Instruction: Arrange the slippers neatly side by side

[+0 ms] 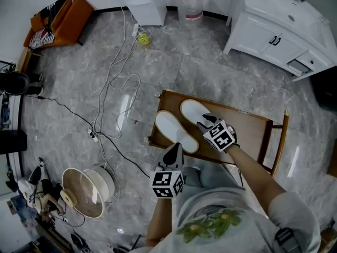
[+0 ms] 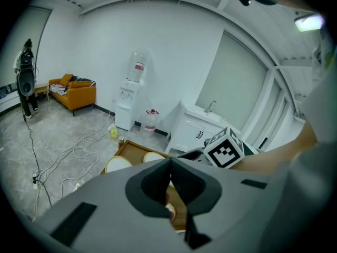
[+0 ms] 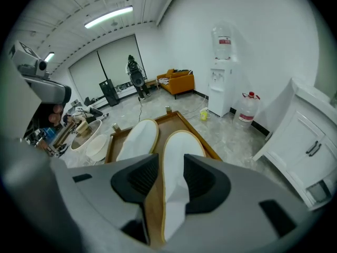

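Left gripper (image 1: 177,146) jaws are clenched empty; right gripper (image 3: 169,167) jaws stand released over one slipper (image 1: 194,111), beside its near-parallel mate (image 1: 172,129), so any pinch should land squarely.

A long ceiling strip lamp (image 3: 108,16) lights brightly; glare streaks the glossy grey marble floor (image 1: 181,80); gripper views warp and darken at edges.

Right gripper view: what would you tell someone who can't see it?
The right gripper is open, with its jaws on either side of a white slipper. A second white slipper lies just left of it on the same wooden table.
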`<state>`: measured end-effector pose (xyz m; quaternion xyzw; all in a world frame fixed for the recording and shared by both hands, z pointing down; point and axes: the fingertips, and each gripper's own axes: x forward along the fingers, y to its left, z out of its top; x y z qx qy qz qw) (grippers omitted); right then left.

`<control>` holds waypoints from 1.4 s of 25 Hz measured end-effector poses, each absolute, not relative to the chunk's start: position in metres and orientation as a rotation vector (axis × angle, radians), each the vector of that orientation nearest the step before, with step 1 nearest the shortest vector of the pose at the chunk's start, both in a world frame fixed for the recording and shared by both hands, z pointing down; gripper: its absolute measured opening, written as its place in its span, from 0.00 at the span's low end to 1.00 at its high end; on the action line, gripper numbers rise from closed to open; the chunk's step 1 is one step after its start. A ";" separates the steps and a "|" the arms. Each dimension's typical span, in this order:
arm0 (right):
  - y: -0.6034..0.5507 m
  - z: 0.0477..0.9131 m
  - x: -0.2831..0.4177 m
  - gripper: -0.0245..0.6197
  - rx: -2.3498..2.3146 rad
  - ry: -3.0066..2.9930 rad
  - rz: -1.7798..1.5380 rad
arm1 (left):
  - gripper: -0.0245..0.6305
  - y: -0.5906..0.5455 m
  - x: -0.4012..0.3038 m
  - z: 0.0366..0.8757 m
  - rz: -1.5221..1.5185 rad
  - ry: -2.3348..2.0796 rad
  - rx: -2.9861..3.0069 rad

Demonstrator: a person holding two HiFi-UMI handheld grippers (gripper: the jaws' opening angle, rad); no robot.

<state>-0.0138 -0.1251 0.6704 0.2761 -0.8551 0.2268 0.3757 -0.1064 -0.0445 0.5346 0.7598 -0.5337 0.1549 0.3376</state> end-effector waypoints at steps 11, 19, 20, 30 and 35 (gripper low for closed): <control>-0.128 0.715 -0.022 0.26 0.685 -2.099 0.634 | 0.06 -0.048 -0.114 0.550 0.443 -1.378 1.952; -0.129 0.724 -0.024 0.09 0.793 -2.072 0.698 | 0.06 -0.063 -0.119 0.564 0.461 -1.273 1.991; -0.128 0.724 -0.023 0.08 0.815 -2.063 0.717 | 0.06 -0.066 -0.120 0.567 0.471 -1.248 2.002; -0.126 0.720 -0.013 0.08 1.046 -1.975 0.888 | 0.06 -0.094 -0.128 0.590 0.595 -1.013 2.096; -0.122 0.717 -0.013 0.08 1.134 -1.947 0.937 | 0.06 -0.102 -0.130 0.595 0.620 -0.938 2.128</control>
